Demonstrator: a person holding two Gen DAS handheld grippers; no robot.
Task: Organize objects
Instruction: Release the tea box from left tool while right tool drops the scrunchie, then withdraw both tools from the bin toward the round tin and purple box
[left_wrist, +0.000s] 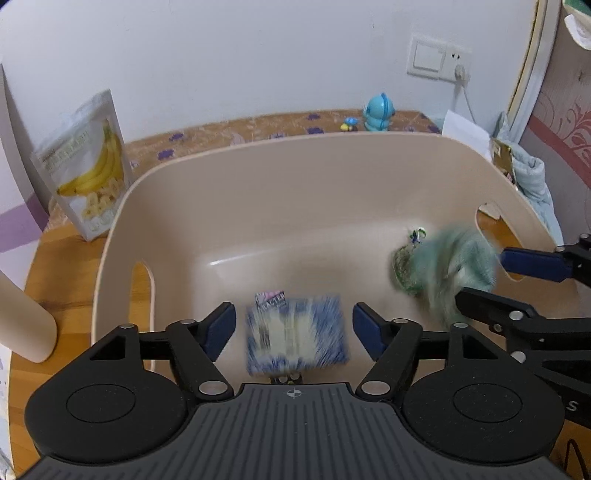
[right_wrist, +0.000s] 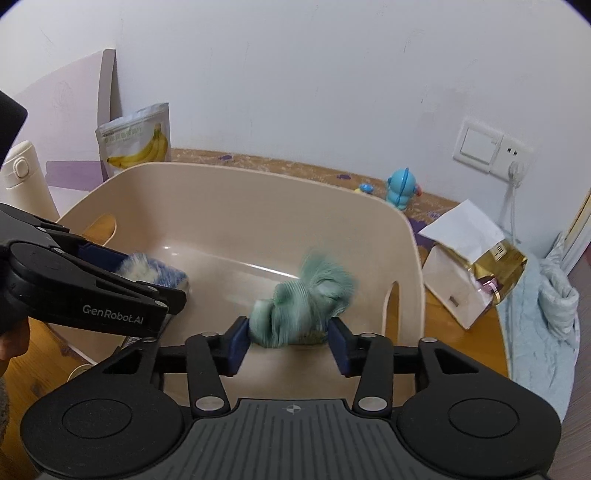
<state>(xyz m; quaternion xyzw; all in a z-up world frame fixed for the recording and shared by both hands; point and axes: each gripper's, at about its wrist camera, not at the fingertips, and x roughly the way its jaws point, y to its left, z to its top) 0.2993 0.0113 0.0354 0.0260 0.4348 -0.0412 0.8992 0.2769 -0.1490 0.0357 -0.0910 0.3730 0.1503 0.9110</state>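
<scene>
A motion-blurred blue-and-white packet (left_wrist: 297, 334) drops between the wide-open left hand-held gripper (left_wrist: 294, 332) low in the beige bin (left_wrist: 295, 206), while the right hand-held gripper (right_wrist: 289, 343), seemingly parted, releases a green bundle (right_wrist: 303, 302); next, probably fetching another item.

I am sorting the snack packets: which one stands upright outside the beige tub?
The banana chips pouch, standing on the table left of the tub. The blue packet and green bundle are over the tub.

"genrobot.ai" on left tongs (right_wrist: 177, 273)
</scene>
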